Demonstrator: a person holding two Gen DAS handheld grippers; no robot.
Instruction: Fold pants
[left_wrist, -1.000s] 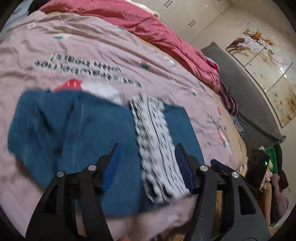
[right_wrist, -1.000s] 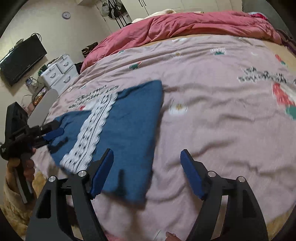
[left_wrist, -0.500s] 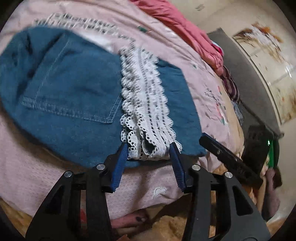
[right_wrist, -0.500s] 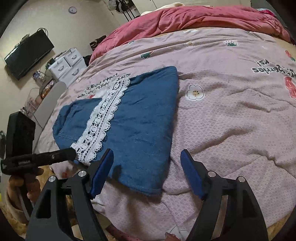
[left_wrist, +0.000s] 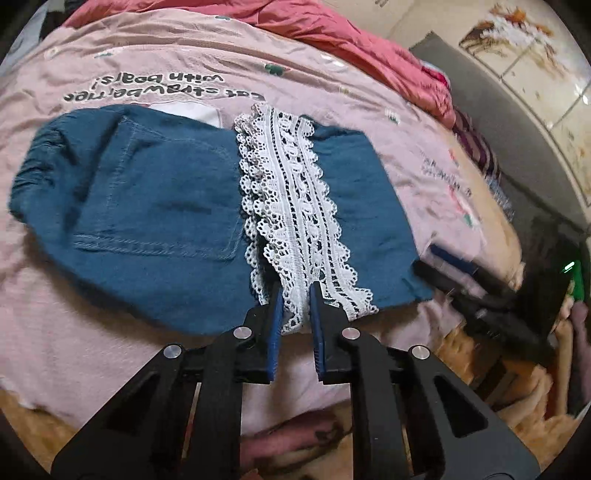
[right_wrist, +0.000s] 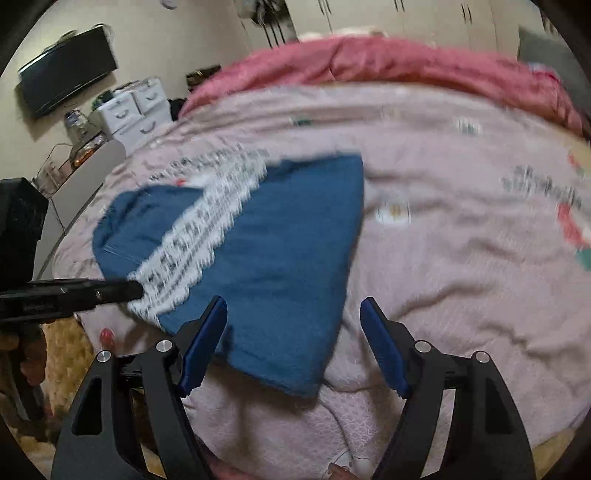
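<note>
The left claw (left_wrist: 296, 295) is pinching with its blue pads nearly together, only a thin strip caught between them. The right claw (right_wrist: 293, 334) is hovering with its fingers spread wide, gripping nothing.

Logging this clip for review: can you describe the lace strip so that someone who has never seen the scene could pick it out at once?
Start at the pink printed bedspread, then find the blue denim pants lying on its near edge. The white lace trim runs across them as a pale openwork band with scalloped edges, the only white thing on the denim, and the left gripper is closed on its near end.
</note>
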